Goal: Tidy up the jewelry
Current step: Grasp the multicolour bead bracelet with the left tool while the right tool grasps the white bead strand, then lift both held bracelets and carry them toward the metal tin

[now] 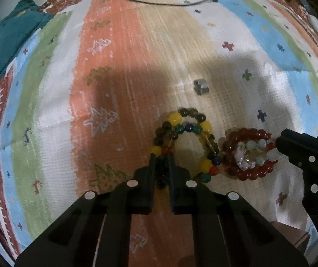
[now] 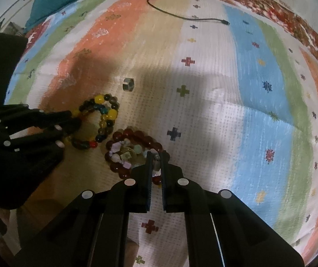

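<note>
**Two grippers, each closed on a beaded bracelet, on a striped cloth**

Left wrist view. The left gripper [image 1: 161, 155] has its jaws drawn narrowly together on the dark beads of the multicoloured bracelet [image 1: 182, 126], whose yellow, blue and smoky beads loop forward onto the striped cloth [image 1: 118, 44]. Just beside it, to the right, lies the red bracelet [image 1: 248, 153], with a paler pastel strand coiled inside it. The right gripper [image 1: 281, 142] meets the red bracelet's far edge. A small silver ring [image 1: 201, 87] rests apart, beyond both bracelets. A black cable [image 1: 170, 3] crosses the far cloth.

Right wrist view. The right gripper [image 2: 157, 155] has its jaws nearly closed on beads at the near side of the red bracelet [image 2: 134, 138]. The left gripper [image 2: 76, 120] pinches the multicoloured bracelet [image 2: 101, 113]; the silver ring [image 2: 128, 84] lies beyond.

Step in hand, judged: both bracelets are grasped but not yet separated. The next move calls for drawing them apart without dragging the pastel strand loose.
</note>
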Demonstrator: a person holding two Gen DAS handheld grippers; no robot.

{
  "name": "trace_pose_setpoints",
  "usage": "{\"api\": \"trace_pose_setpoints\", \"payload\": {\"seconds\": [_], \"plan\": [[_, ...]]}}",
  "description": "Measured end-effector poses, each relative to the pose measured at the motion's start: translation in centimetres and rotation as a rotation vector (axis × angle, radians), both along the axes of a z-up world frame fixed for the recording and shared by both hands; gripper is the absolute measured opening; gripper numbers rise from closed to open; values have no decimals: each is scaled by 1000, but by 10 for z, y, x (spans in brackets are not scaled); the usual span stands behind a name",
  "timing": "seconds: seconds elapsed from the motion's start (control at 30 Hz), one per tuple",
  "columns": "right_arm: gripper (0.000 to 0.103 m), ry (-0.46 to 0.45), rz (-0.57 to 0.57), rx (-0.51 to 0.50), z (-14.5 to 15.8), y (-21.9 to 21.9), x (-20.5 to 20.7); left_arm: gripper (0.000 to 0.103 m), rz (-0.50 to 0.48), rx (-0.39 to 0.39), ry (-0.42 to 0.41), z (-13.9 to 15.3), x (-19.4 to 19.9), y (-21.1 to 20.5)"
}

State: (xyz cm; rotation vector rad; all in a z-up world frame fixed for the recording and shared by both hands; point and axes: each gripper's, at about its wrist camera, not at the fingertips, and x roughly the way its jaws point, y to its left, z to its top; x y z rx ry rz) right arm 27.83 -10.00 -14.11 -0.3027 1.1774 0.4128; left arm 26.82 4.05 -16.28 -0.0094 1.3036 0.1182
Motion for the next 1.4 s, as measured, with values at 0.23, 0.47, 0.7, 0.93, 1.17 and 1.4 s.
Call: {"api": "trace_pose_setpoints", "payload": {"seconds": [0.23, 0.47, 0.7, 0.93, 1.17, 1.4], "plan": [[8, -3, -7, 11, 3, -2, 0, 9, -5, -22, -22, 12, 1, 1], [8, -15, -4, 17, 7, -2, -1, 9, -10, -32, -31, 20, -1, -3], [8, -31, -11, 24, 13, -3, -2, 9, -14, -59, -62, 33, -5, -2], [8, -59, -15, 61, 30, -5, -6, 9, -23, -85, -99, 51, -13, -3], [8, -84, -19, 85, 43, -8, -13, 9, -24, -99, -120, 61, -20, -1], [8, -98, -22, 101, 49, -10, -20, 9, -25, -107, -150, 73, -30, -2]]}}
